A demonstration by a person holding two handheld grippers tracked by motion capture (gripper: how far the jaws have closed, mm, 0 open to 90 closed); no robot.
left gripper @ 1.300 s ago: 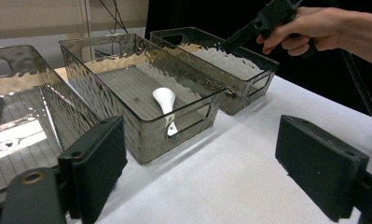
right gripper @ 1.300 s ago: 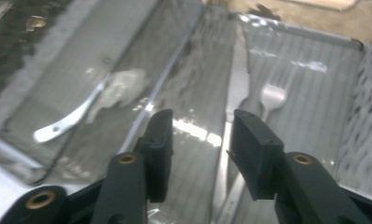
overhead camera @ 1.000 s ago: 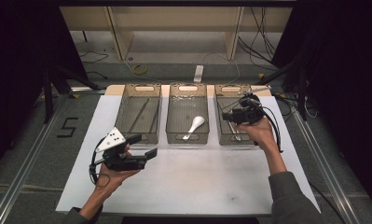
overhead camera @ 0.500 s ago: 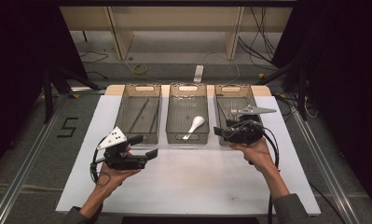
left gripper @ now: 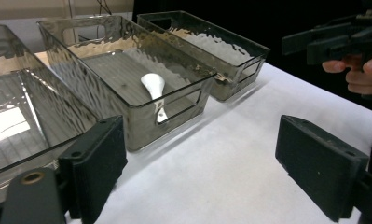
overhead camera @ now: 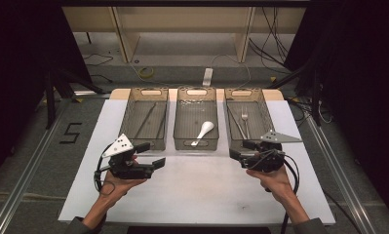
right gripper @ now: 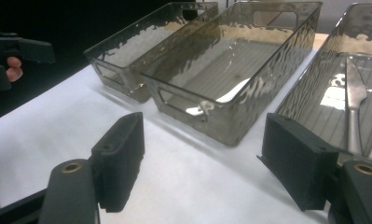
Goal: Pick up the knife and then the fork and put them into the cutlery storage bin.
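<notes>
One white rectangular sheet (overhead camera: pixel 197 195) covers the table across the lower middle of the high view, smooth and matte. Along its upper edge stand three smoky translucent plastic bins in a row, each oblong with rippled walls and a slot handle cut in each short end. The left bin (overhead camera: pixel 133 139) holds thin dark rods lying lengthwise, too slim to name. The middle bin (overhead camera: pixel 182 141) holds one white spoon (overhead camera: pixel 203 131) with a rounded bowl, glossy like ceramic or plastic, lying slantwise toward the bin's lower right. The right bin (overhead camera: pixel 265 122) holds two metal pieces: one fork (overhead camera: pixel 245 122) and one long flat-bladed piece beside it, likely a knife.

Two black grippers hover over the sheet in the lower half of the frame, each gripped by one hand. The left gripper (overhead camera: pixel 153 158), lower left, carries a white three-cornered plate with dark dots; its blocky jaws stand wide apart with nothing between them. The right gripper (overhead camera: pixel 240 150), lower right just below the right bin, carries a grey three-cornered plate; its jaws also gape wide and empty. Cables loop from both.

On the grey floor at left centre, one figure "5" (overhead camera: pixel 71 132) is marked in dark tape.
</notes>
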